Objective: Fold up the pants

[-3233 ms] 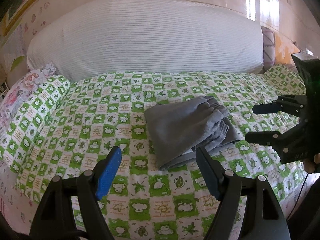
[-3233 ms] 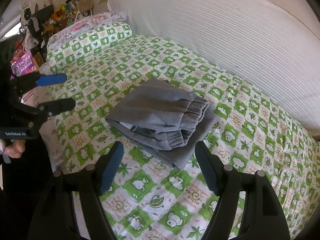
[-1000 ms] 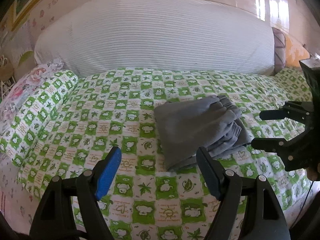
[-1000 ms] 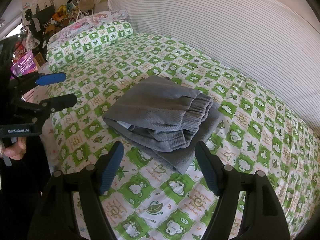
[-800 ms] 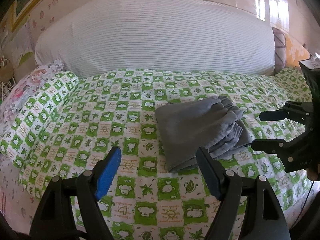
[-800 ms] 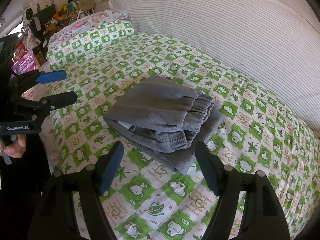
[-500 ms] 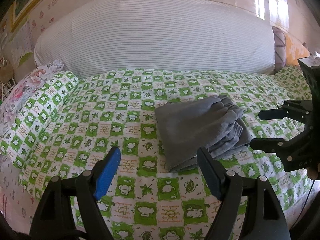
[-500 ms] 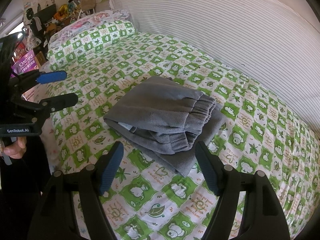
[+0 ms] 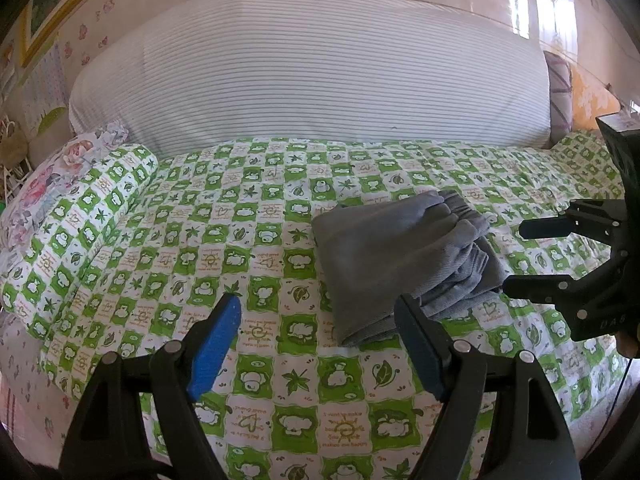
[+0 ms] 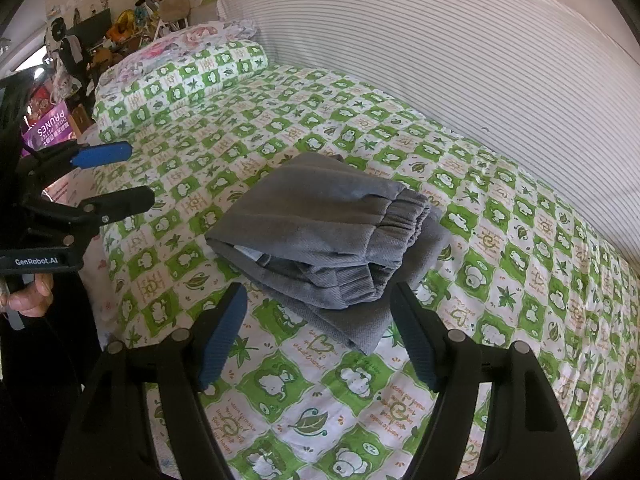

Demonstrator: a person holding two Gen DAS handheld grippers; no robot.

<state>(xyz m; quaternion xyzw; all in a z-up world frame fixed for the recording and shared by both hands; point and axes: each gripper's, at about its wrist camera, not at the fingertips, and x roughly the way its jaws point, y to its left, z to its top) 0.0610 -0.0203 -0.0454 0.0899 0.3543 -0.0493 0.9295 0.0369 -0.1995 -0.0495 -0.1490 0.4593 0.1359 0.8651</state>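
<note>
Pants [image 10: 320, 236] grey, folded, centre frame, on bed [image 10: 520, 280]; free sheet all round; left tool [image 9: 316, 336], right tool [image 10: 316, 320] both spread, empty.

Matt grey twill-cloth pants [image 10: 320, 236], printed cotton bedsheet [image 10: 360, 392]

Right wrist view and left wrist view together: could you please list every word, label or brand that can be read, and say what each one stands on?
"GenRobot.AI": white lettering on the black body of the left tool, right wrist view.
"PRUNES": large white word, upside down, on the purple box; its smaller lines are unreadable.
"DAS": faint letters on the black right tool, left wrist view.
Green-and-white checked bedsheet: small brown script in the white squares, too small to read reliably.
</note>
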